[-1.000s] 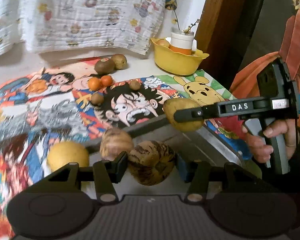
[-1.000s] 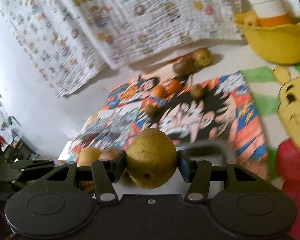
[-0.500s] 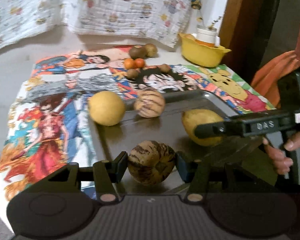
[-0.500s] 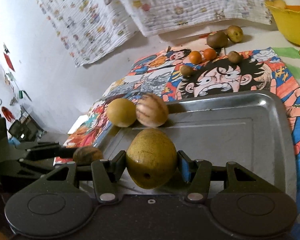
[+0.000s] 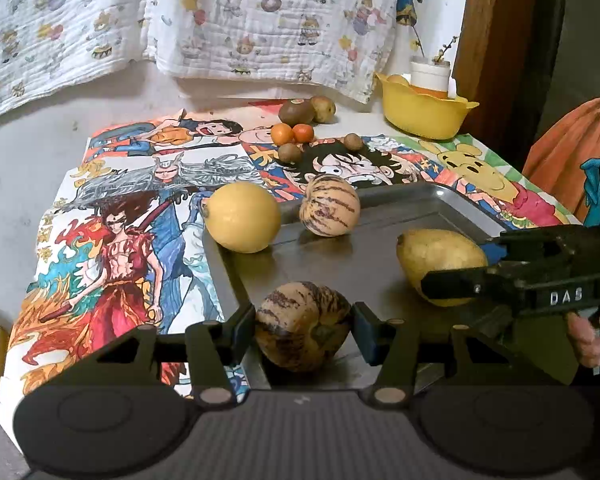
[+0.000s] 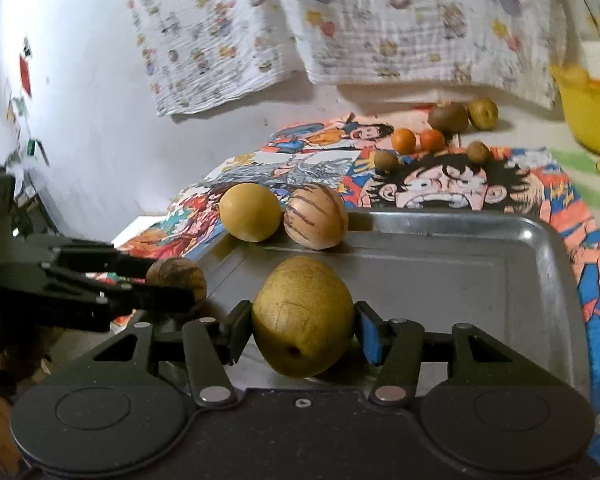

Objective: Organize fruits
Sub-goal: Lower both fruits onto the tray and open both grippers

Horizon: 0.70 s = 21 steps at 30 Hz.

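Observation:
My left gripper (image 5: 303,326) is shut on a brown striped melon (image 5: 302,326) over the near left corner of the metal tray (image 5: 380,264). My right gripper (image 6: 303,330) is shut on a yellow-green pear (image 6: 303,316) over the tray's near side (image 6: 480,280). The pear (image 5: 440,264) and the right gripper also show at the right of the left wrist view. A yellow round fruit (image 5: 242,222) and a pale striped melon (image 5: 329,211) rest at the tray's far left corner. The left gripper with its melon (image 6: 176,280) shows at the left of the right wrist view.
Small fruits lie beyond the tray on the cartoon cloth: two oranges (image 5: 292,133), kiwis (image 5: 296,112) and small brown fruits (image 5: 290,153). A yellow bowl (image 5: 424,114) with a white cup stands at the back right. A patterned cloth hangs on the wall.
Both grippers have pulled back and lowered toward the tray's near side, each still holding its fruit. The tray and its two resting fruits have not moved.

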### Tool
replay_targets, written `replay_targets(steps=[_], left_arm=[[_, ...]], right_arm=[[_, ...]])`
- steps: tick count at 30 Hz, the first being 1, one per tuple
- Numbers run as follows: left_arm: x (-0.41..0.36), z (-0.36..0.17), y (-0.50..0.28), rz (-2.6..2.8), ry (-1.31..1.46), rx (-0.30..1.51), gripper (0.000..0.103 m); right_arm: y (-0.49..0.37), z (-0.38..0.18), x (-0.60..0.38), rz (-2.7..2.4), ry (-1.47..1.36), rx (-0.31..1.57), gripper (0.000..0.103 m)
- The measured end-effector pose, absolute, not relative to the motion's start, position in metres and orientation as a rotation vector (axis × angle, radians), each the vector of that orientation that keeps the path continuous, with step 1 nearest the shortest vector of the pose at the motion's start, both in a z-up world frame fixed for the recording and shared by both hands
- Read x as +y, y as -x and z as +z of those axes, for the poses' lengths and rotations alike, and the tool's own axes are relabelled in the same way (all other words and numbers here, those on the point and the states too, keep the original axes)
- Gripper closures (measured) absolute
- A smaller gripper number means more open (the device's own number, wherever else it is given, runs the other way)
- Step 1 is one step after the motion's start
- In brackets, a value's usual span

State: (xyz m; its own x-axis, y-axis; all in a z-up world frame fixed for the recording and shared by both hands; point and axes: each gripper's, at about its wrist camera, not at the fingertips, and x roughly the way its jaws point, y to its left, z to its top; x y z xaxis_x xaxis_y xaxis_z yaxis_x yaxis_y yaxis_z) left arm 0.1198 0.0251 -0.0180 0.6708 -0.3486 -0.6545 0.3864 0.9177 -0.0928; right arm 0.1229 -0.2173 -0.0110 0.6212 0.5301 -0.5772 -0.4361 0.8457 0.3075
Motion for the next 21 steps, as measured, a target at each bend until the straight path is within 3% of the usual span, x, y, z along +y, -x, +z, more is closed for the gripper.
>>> replay_targets(steps=[6,8,11,21], left_arm=[[0.026,-0.019,-0.119,-0.398,-0.048,0.725,0.045],[0.024,-0.018,-0.116,-0.377,-0.063,0.711,0.033],[0.021,-0.013,-0.109,-0.36,-0.099,0.674,0.025],[0.022,-0.005,-0.079,-0.372,-0.089,0.603,0.005]], right_arm=[[-0.122,-0.013,-0.219,0.553,-0.166,0.706,0.046],[-0.121,-0.016,-0.222,0.548,-0.196,0.703,0.045],[-0.119,-0.019,-0.227,0.537,-0.239,0.69,0.045],[-0.091,-0.018,-0.235,0.509,-0.195,0.603,0.018]])
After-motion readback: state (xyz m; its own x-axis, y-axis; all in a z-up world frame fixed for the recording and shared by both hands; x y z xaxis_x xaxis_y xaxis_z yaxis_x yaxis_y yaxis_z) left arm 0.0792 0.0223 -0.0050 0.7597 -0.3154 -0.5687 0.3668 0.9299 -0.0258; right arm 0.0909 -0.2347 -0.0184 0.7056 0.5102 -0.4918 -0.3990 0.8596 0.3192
